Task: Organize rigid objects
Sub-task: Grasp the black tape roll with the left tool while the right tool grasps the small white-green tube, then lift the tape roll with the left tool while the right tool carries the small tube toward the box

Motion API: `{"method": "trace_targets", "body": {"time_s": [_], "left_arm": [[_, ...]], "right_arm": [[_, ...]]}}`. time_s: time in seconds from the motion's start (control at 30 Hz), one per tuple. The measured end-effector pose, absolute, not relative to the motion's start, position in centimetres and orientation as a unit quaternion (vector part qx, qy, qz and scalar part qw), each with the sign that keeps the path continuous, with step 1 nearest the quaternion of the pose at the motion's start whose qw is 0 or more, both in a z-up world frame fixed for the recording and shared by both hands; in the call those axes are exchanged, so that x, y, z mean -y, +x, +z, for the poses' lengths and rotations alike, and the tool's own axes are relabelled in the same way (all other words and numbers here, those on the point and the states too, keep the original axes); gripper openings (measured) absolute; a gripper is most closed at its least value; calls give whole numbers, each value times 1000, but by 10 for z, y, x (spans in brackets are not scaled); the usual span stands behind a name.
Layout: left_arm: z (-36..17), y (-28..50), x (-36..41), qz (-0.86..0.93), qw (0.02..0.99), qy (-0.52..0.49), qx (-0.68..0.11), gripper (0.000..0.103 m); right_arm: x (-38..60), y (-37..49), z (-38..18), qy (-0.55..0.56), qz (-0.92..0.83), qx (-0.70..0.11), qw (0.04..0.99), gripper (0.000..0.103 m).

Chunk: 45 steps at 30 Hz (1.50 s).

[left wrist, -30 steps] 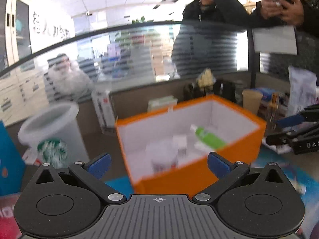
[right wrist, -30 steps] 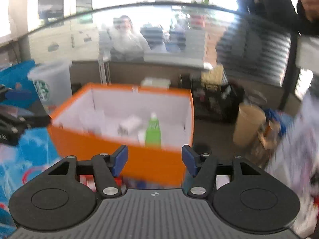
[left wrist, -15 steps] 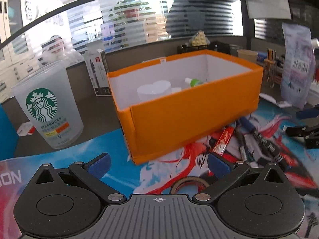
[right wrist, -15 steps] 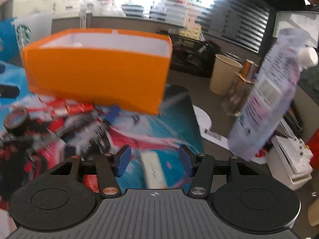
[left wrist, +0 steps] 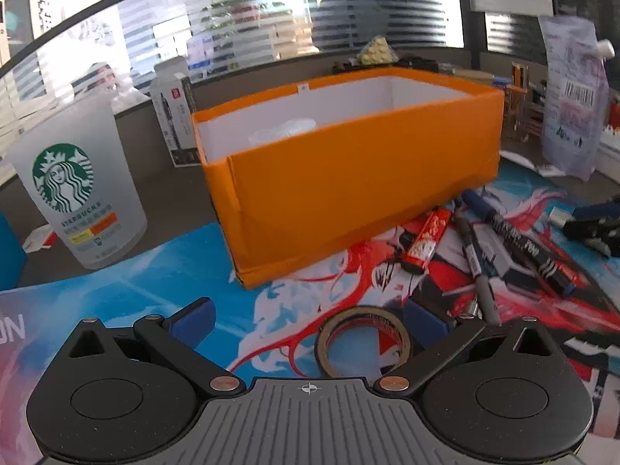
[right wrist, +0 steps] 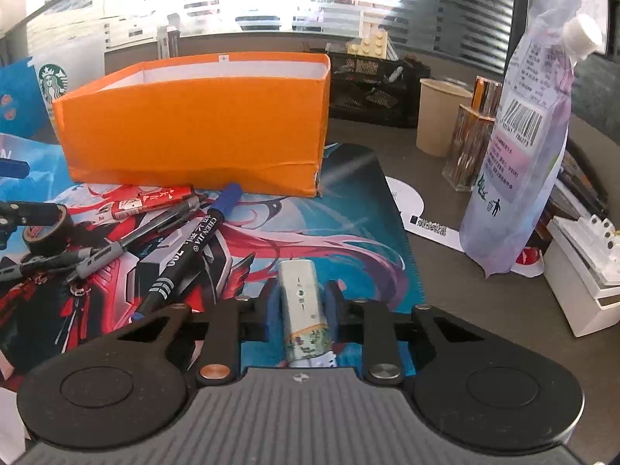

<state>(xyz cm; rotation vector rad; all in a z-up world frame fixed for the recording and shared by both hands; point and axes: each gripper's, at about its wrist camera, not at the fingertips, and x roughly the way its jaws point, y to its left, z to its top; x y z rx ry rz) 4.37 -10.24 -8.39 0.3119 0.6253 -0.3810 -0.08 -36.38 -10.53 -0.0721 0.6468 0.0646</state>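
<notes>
The left gripper (left wrist: 308, 316) hangs with jaws wide over the printed mat (left wrist: 193, 263), a tape roll (left wrist: 364, 343) between them untouched. The orange box (left wrist: 348, 190) stands behind, markers (left wrist: 476, 259) beside it.

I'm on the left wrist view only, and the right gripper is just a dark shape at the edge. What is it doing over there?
Observer: The right gripper has just been closing; its blue pads sit against both sides of a small white rectangular case with a floral end.
Operator: Is the case off the mat yet?
Observer: It looks to be lying on the printed mat, near its right edge.
Operator: Anything between it and the orange cardboard box?
Observer: Only bare mat up to the orange cardboard box; the pens lie to the left.
</notes>
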Motion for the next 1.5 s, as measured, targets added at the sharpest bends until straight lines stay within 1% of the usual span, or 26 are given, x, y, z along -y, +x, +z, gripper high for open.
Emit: {"method": "trace_targets", "body": {"time_s": [0.1,0.23,0.3,0.4,0.43,0.47,0.53,0.83,1.17,1.5], "left_arm": [[-87,44,104,-193,921,149,-303,103],[-98,45,111,-207,911,159,-318,103],[-100,40,110,-210,915,154,-308,103],[-100,41,107,-217,914,137,-313,101],[-100,43,104,-225,912,118,-321,93],[-100,46,100,-237,909,95,-329,79],[-97,44,99,-237,913,99,-317,53],[-95,43,95,-240,912,77,-324,52],[-70,39,86,-227,924,62,-302,52],[-40,32,83,-224,934,59,-273,52]], "right_arm": [[360,-4,-106,-49,29,-312,948,22],[361,-3,-106,-42,29,-313,949,22],[359,-4,-106,-47,25,-310,949,22],[355,-5,-107,-56,16,-305,950,21],[353,-6,-108,-58,13,-304,951,21],[351,-7,-108,-63,9,-302,951,21],[350,-8,-108,-64,5,-300,952,21],[350,-11,-106,-55,1,-295,954,21],[346,-19,-89,-51,0,-267,962,21],[337,-23,-60,-54,11,-228,972,21]]}}
